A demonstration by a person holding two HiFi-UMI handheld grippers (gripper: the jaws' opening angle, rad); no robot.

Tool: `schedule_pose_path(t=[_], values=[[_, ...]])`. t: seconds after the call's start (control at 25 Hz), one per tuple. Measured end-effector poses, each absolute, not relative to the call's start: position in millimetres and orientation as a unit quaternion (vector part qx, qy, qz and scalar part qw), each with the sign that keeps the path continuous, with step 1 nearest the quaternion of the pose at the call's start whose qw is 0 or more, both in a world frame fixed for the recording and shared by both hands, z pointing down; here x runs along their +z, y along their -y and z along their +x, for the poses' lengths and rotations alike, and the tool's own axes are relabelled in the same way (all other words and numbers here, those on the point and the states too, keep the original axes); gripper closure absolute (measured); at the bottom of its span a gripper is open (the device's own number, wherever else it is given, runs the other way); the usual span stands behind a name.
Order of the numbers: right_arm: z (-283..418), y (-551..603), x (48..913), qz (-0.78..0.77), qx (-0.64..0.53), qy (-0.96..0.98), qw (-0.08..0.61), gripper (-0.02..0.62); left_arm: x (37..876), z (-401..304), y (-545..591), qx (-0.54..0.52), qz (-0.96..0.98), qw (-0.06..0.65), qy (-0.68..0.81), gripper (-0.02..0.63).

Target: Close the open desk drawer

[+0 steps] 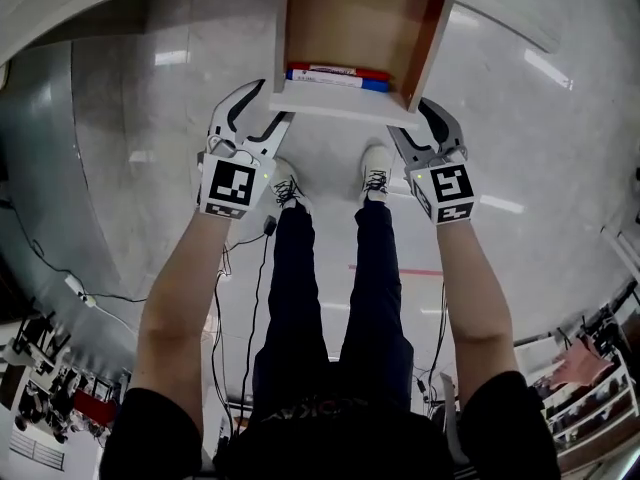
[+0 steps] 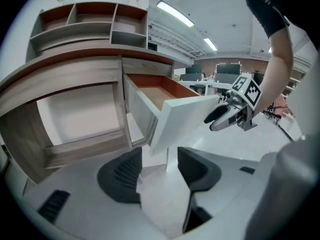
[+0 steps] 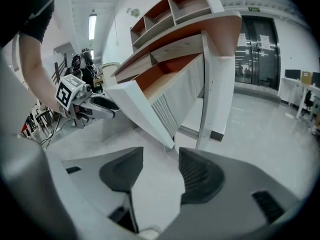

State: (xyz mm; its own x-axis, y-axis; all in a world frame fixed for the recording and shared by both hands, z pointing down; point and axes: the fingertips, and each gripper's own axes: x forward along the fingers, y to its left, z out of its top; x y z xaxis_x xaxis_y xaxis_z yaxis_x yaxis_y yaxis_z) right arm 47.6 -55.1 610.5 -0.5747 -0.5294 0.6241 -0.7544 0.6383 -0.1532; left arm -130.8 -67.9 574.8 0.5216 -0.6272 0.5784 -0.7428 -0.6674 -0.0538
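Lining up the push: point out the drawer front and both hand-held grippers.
drawer front (image 1: pixel 340 101), head view, middle of the white panel.
left hand-held gripper (image 1: pixel 275 101), head view, midway between its fingertips.
right hand-held gripper (image 1: pixel 407 116), head view, midway between its fingertips.

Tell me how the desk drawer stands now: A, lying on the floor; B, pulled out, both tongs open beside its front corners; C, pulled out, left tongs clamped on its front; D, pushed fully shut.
B: the drawer is pulled out, with the left tongs and right tongs open beside its front corners.
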Motion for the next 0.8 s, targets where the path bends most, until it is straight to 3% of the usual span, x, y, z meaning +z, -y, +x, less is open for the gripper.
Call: schedule_pose_path(t=[0.28,0.44,0.8], values=[[34,78,604,0.374,0.184,0.869,0.266,0.365,568,-117,89,0.271,0.878,0.077,0.387,0.390],[29,86,599,0.376,0.184,0.871,0.258,0.416,565,-116,92,0.245,0.874,0.104,0.406,0.394],[29,77,584,0.373,0.186,0.876,0.244,0.436,552,-118,84,0.226,0.865,0.130,0.427,0.411]])
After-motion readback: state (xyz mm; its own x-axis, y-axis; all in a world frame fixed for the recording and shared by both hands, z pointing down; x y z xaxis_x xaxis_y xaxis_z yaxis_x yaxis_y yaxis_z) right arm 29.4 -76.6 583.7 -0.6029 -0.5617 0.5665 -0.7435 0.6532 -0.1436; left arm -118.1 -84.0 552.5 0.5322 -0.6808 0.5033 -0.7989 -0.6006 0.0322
